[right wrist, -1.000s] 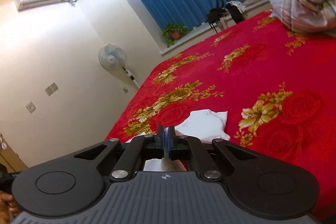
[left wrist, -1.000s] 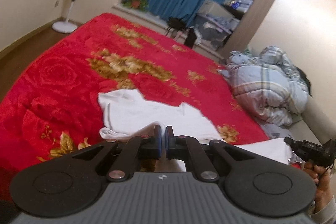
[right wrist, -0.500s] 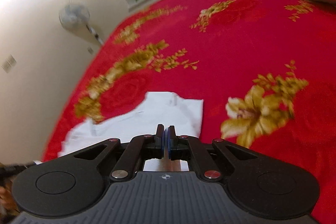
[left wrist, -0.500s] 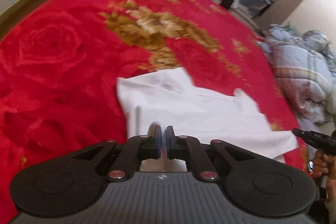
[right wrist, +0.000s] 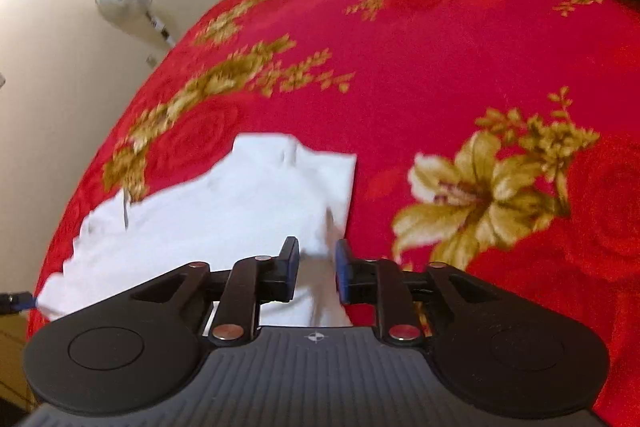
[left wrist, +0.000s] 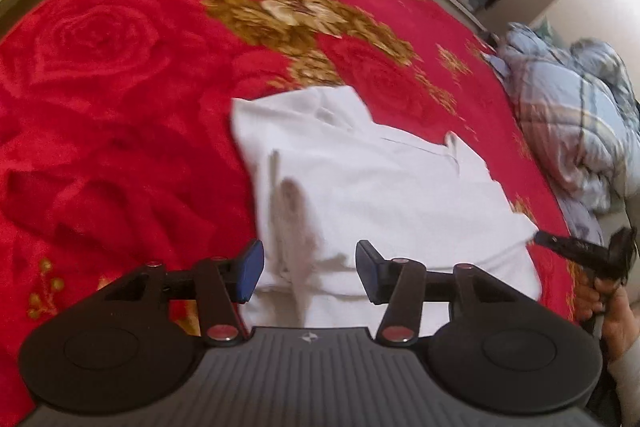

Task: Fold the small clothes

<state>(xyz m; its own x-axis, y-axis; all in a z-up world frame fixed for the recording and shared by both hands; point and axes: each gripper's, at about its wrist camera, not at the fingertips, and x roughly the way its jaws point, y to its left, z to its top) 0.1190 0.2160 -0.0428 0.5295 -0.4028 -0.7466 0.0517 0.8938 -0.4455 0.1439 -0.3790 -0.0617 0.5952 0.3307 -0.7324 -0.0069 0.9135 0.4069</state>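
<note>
Lying flat on the red floral blanket (left wrist: 100, 99), the white shirt (left wrist: 380, 187) looks folded over once, with more folds probably to come. At its left edge the left gripper (left wrist: 308, 271) has just been opening, fabric below but unpinched. At its right edge the right gripper (right wrist: 317, 271), narrower, has likewise just released.

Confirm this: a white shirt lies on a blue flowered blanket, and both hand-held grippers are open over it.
Wrong on one point: the blanket is red with gold flowers, not blue, as both wrist views show. The white shirt does lie on it, and the left hand-held gripper and right hand-held gripper are open.
</note>
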